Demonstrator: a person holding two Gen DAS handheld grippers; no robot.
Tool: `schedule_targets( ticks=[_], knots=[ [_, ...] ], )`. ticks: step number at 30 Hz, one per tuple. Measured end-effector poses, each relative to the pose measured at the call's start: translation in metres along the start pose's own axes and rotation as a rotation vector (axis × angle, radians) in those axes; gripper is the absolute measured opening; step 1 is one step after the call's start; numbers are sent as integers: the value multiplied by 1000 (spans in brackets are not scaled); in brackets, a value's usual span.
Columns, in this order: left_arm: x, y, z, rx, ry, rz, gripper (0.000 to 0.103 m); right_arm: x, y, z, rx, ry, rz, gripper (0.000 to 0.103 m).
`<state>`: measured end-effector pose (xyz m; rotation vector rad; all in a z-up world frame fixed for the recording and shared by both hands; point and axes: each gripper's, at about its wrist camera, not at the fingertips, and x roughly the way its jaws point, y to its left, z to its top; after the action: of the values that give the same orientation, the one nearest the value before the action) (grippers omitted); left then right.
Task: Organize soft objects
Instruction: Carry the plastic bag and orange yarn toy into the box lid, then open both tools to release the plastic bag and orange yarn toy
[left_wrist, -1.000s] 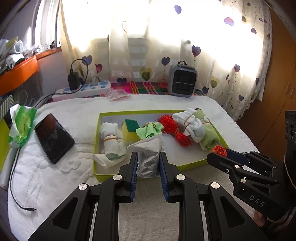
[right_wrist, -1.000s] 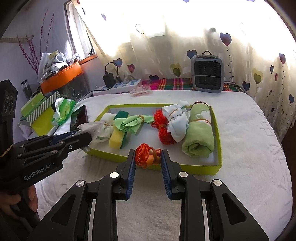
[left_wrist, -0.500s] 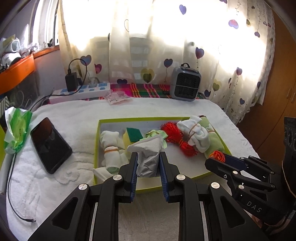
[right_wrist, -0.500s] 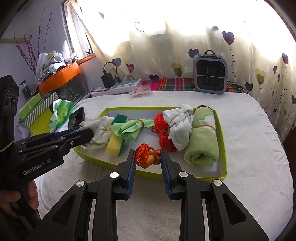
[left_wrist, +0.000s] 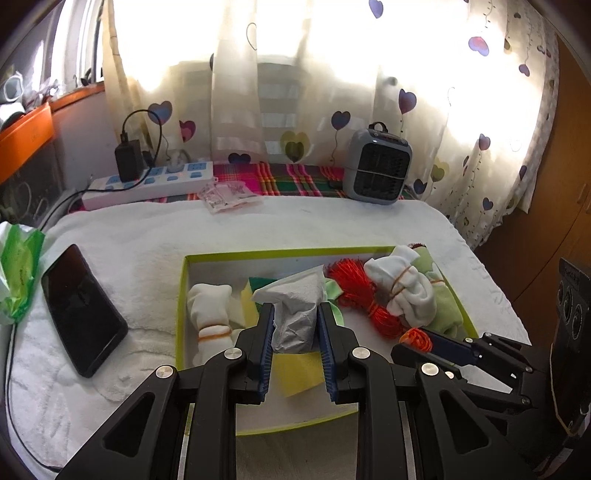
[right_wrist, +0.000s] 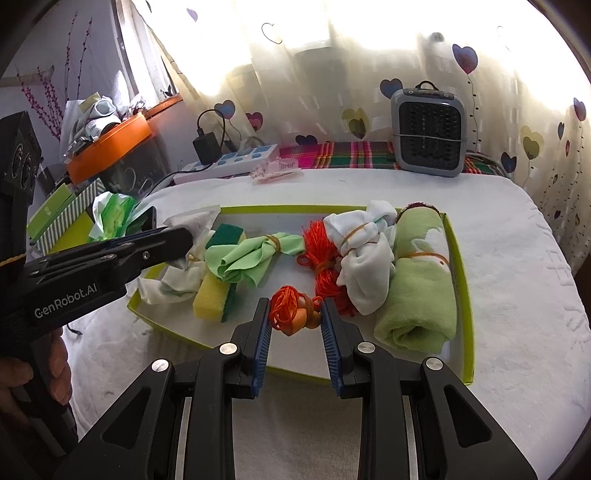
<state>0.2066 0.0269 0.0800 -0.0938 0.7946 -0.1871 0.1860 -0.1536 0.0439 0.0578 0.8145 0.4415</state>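
Here, left gripper (left_wrist: 295, 325) pinching white tissue wad (left_wrist: 293, 314), right gripper (right_wrist: 295, 317) clamping orange string bundle (right_wrist: 290, 308), above green-rimmed tray (right_wrist: 466, 295)

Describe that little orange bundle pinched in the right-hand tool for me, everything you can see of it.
The orange bundle is a small skein of bright, thin, glossy cord, looped and bunched, with a tan, rubber-band-like piece at its side. It is clamped between the blue pads of the right gripper, over the near part of the green-rimmed tray, in front of a larger orange skein.

L gripper (left_wrist: 295, 325) fingers clamp white cloth wad (left_wrist: 293, 314) – over green tray (left_wrist: 180, 306)
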Motion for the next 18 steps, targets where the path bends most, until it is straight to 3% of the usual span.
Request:
schedule_targets(
  ticks=[18],
  knots=[
    [33,0,5,8,57,9,23,29,3,1,-34,50,-24,28]
  ],
)
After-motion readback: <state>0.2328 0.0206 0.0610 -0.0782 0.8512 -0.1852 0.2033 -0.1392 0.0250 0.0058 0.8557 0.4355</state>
